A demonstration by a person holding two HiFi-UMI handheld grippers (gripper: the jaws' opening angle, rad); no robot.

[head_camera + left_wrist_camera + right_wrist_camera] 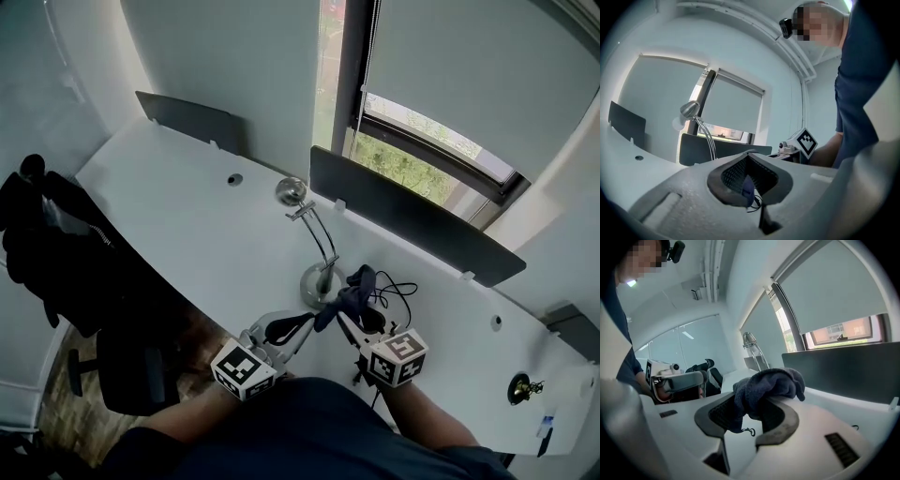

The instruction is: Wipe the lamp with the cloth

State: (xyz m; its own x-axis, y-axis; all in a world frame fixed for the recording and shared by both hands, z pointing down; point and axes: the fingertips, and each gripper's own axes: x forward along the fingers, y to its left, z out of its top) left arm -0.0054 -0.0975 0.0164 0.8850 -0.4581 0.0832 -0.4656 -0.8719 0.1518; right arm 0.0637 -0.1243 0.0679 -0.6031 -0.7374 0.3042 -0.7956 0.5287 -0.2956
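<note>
A chrome desk lamp stands on the white desk (187, 225), its round base (317, 284) just ahead of both grippers and its small head (292, 192) up on a thin curved stem. In the left gripper view the lamp head (689, 109) shows at upper left. A dark blue cloth (352, 292) hangs bunched beside the base, and my right gripper (345, 315) is shut on it. In the right gripper view the cloth (764, 387) fills the jaws of my right gripper (759, 403). My left gripper (302, 323) (749, 155) is shut with nothing in it, just left of the cloth.
Dark divider panels (412, 217) (192, 120) stand along the desk's back edge below the window. A thin black cable (398, 291) loops right of the cloth. A black chair with dark clothing (56, 248) sits at the desk's left. A small brass object (520, 386) lies far right.
</note>
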